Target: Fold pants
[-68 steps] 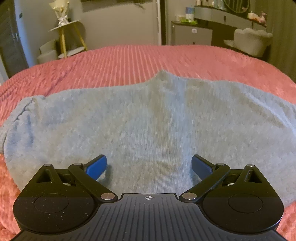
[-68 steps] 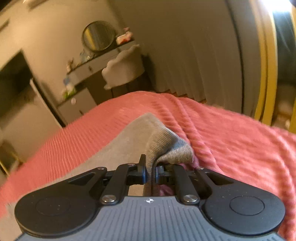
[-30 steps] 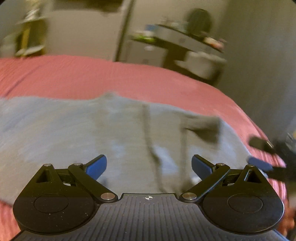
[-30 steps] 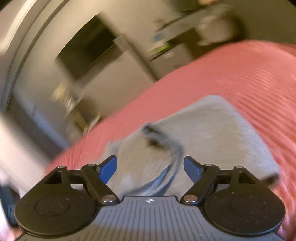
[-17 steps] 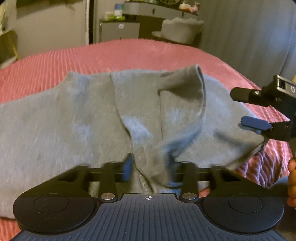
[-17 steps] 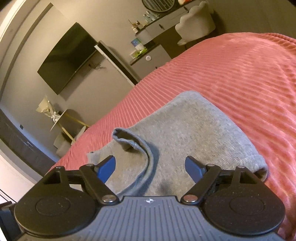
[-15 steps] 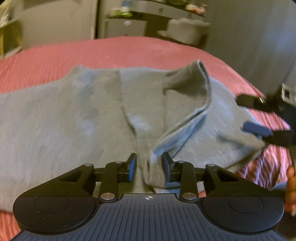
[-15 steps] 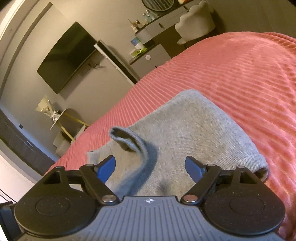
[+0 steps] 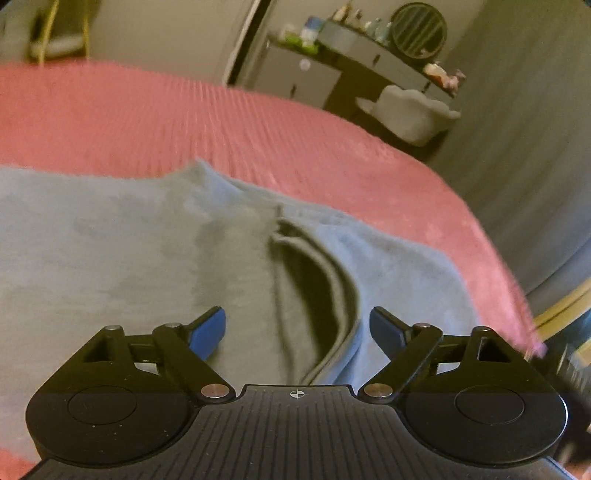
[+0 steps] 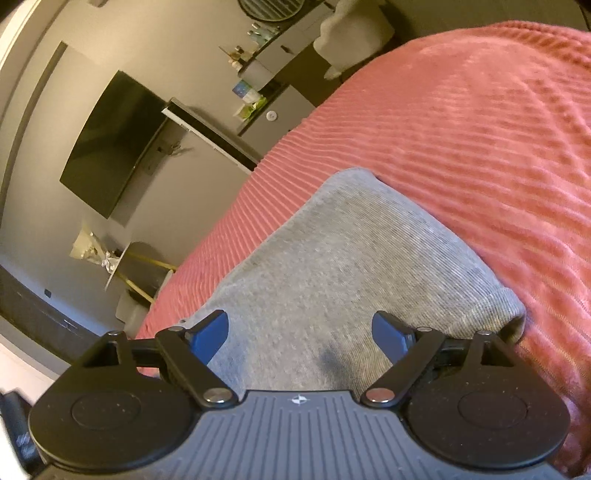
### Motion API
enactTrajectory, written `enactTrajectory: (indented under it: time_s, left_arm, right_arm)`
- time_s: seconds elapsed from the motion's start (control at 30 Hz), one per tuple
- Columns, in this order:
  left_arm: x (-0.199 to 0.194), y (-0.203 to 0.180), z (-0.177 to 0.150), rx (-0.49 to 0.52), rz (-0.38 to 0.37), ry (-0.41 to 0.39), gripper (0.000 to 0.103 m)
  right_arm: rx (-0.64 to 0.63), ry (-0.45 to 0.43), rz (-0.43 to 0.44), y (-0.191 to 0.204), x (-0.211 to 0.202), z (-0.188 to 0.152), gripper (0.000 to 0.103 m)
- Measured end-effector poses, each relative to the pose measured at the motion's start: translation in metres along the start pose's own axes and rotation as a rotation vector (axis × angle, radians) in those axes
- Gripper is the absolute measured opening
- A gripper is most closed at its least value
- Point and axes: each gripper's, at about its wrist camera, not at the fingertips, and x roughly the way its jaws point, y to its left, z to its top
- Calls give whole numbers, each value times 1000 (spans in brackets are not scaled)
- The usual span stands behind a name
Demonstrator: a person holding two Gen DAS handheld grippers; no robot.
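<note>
Grey knit pants (image 9: 110, 251) lie spread on a pink ribbed bedspread (image 9: 184, 122). In the left wrist view a loose fold of the fabric with a doubled hem edge (image 9: 332, 288) curves up between the jaws. My left gripper (image 9: 297, 326) is open just above the pants and holds nothing. In the right wrist view the pants (image 10: 351, 266) lie flat, their rounded end toward the right. My right gripper (image 10: 300, 328) is open over them and empty.
The bedspread (image 10: 480, 129) stretches far and right of the pants. Beyond the bed stand a dresser with a round mirror (image 9: 419, 31), a pale chair (image 9: 413, 114), a wall television (image 10: 114, 144) and a small side table (image 10: 122, 266).
My left gripper was shut on a fold of the pants half a second ago; now it is open and the fold lies loose. The raised flap in the right view has dropped flat.
</note>
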Motion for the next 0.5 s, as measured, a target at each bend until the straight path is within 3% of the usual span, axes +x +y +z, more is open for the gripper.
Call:
enactTrajectory:
  time_s: [0.07, 0.2, 0.23, 0.27, 0.3, 0.5]
  left_arm:
    - [19, 2, 12, -52, -46, 37, 80]
    - [54, -5, 25, -23, -12, 81, 57]
    - [61, -9, 26, 4, 5, 84, 43]
    - [64, -12, 26, 33, 29, 86, 22]
    - [69, -17, 25, 74, 67, 91, 16]
    - [63, -38, 18, 272, 179, 15, 14]
  right_arm:
    - [13, -1, 7, -1, -1, 0, 85]
    - [15, -13, 8, -2, -3, -1, 85]
    - [5, -13, -1, -1, -3, -1, 85]
    - [-16, -21, -13, 1, -3, -1, 85]
    - [-44, -31, -26, 4, -3, -1, 85]
    - [-102, -31, -71, 7, 5, 1, 85]
